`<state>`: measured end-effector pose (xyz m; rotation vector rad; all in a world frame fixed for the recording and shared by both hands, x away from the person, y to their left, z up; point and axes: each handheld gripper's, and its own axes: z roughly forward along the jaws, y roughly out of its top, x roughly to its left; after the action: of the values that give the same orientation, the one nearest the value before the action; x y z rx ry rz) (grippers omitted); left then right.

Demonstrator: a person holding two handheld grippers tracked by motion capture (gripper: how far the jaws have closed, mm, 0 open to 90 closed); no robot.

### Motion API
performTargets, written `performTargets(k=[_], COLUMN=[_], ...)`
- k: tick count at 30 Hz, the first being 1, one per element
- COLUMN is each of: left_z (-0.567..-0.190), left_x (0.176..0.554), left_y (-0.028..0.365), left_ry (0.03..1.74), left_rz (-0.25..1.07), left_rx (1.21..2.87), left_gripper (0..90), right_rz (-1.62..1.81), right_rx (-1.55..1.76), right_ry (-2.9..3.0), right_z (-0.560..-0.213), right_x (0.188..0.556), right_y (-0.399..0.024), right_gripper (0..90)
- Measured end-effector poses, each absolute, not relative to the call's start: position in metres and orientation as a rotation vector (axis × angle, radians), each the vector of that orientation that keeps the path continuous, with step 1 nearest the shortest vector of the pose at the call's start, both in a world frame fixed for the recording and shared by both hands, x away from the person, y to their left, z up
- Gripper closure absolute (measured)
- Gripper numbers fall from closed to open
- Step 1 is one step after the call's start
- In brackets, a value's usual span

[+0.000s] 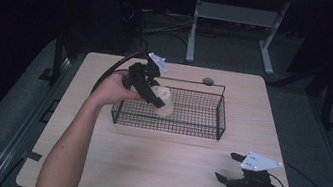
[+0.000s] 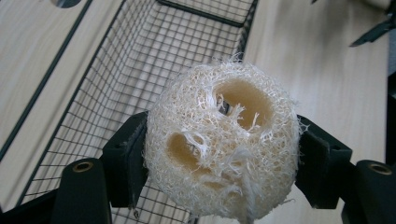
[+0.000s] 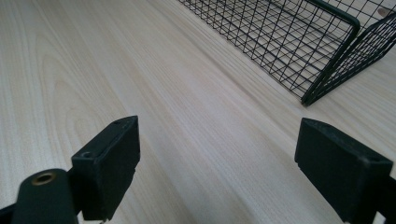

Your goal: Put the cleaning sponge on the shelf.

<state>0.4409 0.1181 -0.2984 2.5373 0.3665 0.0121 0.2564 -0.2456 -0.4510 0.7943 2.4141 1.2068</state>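
A pale loofah sponge [image 2: 219, 140] with two hollow holes sits between the jaws of my left gripper [image 2: 223, 161], which is shut on it. In the high view the left gripper [image 1: 156, 98] holds the loofah [image 1: 163, 101] over the left part of a black wire basket [image 1: 204, 128]. The basket's mesh floor [image 2: 154, 60] lies below the sponge. My right gripper [image 1: 226, 168] rests low near the table's front right corner, open, with nothing between its jaws [image 3: 219, 168]. The basket's corner [image 3: 322, 79] lies ahead of it.
The light wooden table [image 1: 158, 163] has free room in front of the basket. A small dark round disc [image 1: 208, 81] lies behind the basket at the far edge. Table legs and cables stand on the dark floor beyond.
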Motion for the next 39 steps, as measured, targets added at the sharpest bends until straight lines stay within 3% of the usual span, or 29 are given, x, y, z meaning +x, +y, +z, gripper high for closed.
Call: performTargets(k=[39], left_z=[-0.345], left_x=[0.476], left_y=[0.107], left_ry=[0.503], left_rz=[0.037], left_rx=[2.590], left_gripper=[28.2], right_rz=[1.223], right_rx=[0.795], right_ry=[2.419], right_z=[-0.450], right_x=[0.254], right_y=[-0.247], right_gripper=[13.6])
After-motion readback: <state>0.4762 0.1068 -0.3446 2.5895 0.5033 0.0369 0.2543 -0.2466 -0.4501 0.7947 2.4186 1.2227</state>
